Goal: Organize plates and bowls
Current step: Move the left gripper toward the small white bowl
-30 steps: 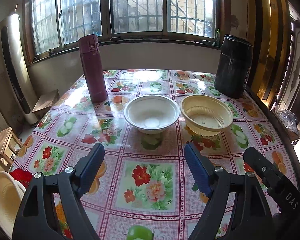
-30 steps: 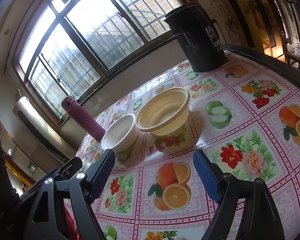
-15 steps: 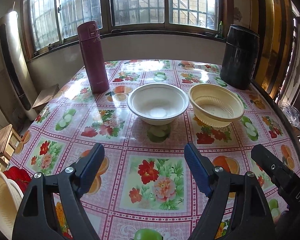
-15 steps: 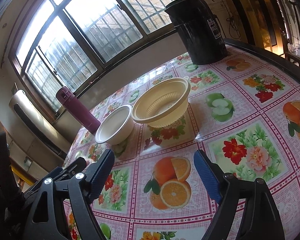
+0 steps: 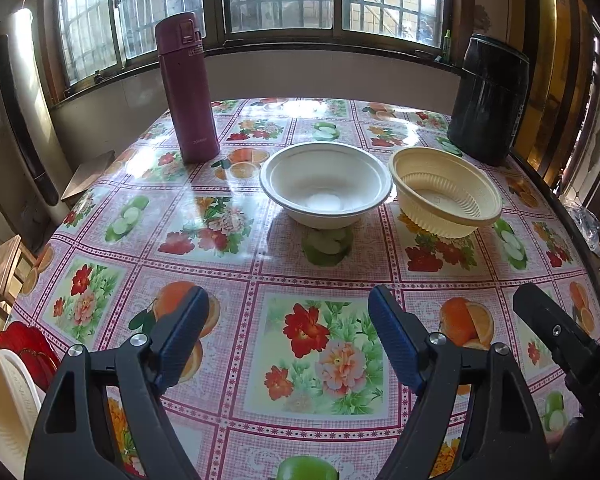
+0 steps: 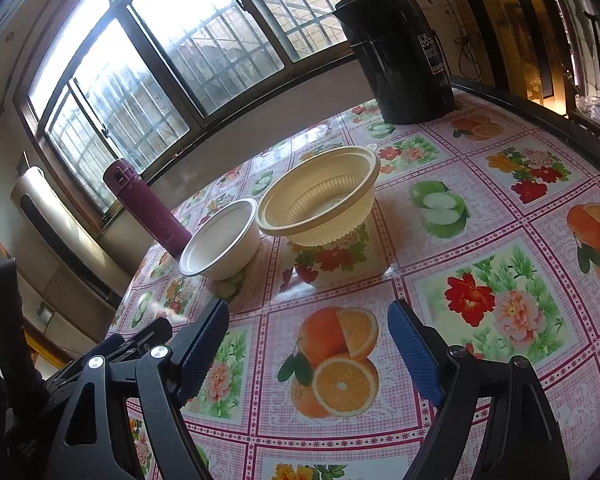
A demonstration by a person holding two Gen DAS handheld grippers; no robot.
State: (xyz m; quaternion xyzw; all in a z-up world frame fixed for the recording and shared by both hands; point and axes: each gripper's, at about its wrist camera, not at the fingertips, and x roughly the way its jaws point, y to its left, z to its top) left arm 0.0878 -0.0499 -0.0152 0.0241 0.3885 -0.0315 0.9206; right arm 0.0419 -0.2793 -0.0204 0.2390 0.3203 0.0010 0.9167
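Observation:
A white bowl (image 5: pixel 326 184) and a cream ribbed bowl (image 5: pixel 446 192) stand side by side on the floral tablecloth (image 5: pixel 204 240), the cream one leaning tilted at the right. Both also show in the right wrist view, the white bowl (image 6: pixel 220 246) left of the cream bowl (image 6: pixel 320 200). My left gripper (image 5: pixel 288 316) is open and empty, above the table short of the white bowl. My right gripper (image 6: pixel 308 332) is open and empty, short of the cream bowl. A cream plate rim (image 5: pixel 4 400) shows at the far lower left.
A maroon flask (image 5: pixel 188 88) stands behind and left of the white bowl. A black canister (image 5: pixel 488 96) stands at the back right, by the table's dark edge (image 5: pixel 560 208). A wooden stool (image 5: pixel 4 276) is off the left side. Windows lie beyond.
Both grippers have moved forward toward the bowls, which look larger and nearer. The bowls, flask and canister have not moved. Both grippers stay open.

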